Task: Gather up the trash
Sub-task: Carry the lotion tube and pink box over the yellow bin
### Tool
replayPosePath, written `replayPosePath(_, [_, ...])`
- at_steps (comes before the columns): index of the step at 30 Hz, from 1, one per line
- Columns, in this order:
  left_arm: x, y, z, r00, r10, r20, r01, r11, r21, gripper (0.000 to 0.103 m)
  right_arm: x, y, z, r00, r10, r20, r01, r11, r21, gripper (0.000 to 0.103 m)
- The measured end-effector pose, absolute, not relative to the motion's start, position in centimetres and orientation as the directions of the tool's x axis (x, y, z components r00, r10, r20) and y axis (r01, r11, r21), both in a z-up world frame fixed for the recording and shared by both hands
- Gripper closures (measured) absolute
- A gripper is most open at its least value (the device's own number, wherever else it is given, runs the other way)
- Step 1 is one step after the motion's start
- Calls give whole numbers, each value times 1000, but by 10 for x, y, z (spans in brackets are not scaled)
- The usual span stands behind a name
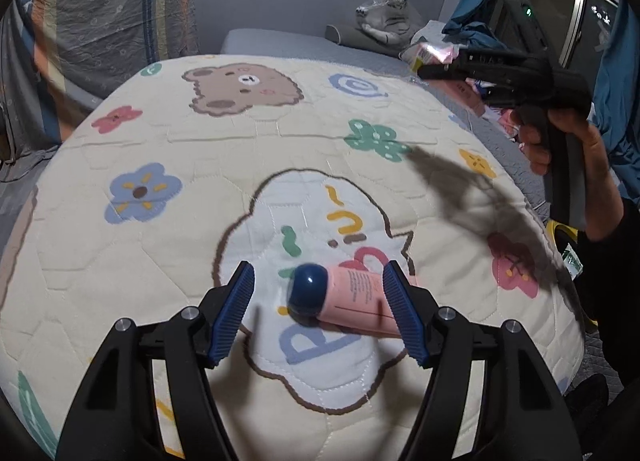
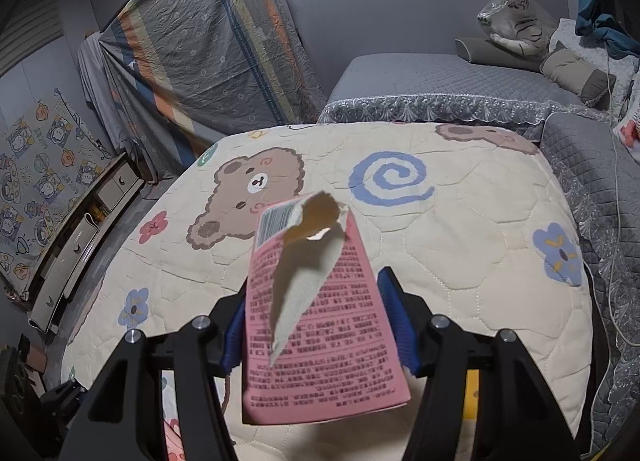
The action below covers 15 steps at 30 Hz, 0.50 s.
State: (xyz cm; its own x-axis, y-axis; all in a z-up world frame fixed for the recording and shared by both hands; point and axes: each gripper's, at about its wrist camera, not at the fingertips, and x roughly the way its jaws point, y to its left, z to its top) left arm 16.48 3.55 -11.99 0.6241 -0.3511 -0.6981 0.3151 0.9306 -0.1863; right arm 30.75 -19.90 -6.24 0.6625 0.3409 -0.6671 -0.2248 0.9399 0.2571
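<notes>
A pink tube with a dark blue cap [image 1: 344, 295] lies on the cartoon-print quilt [image 1: 200, 149]. My left gripper [image 1: 320, 313] is open just above it, the tube lying between the blue pads, its tail end against the right pad [image 1: 400, 313]. My right gripper [image 2: 316, 321] is shut on a torn pink cardboard box [image 2: 316, 325] with printed text and holds it in the air over the quilt [image 2: 460, 261]. In the left wrist view the right gripper [image 1: 424, 71] is up at the right, held by a hand.
A grey sofa section [image 2: 440, 77] with cushions and a wrapped plush tiger [image 2: 512, 17] lies behind the quilt. A striped plastic-covered sheet [image 2: 208, 45] hangs at the left. Low drawers [image 2: 80, 229] stand at the left wall. Pink items [image 1: 476, 97] lie at the far right.
</notes>
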Motion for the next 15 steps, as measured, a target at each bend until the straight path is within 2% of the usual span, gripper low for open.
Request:
replayPosePath(9, [153, 18, -137, 583, -299, -756, 200, 954, -224, 40, 299, -194, -53, 677, 353, -646, -249, 936, 251, 47])
replayPosePath(15, [170, 2, -142, 579, -272, -769, 182, 962, -203, 40, 296, -201, -50, 684, 363, -633, -252, 932, 262, 47])
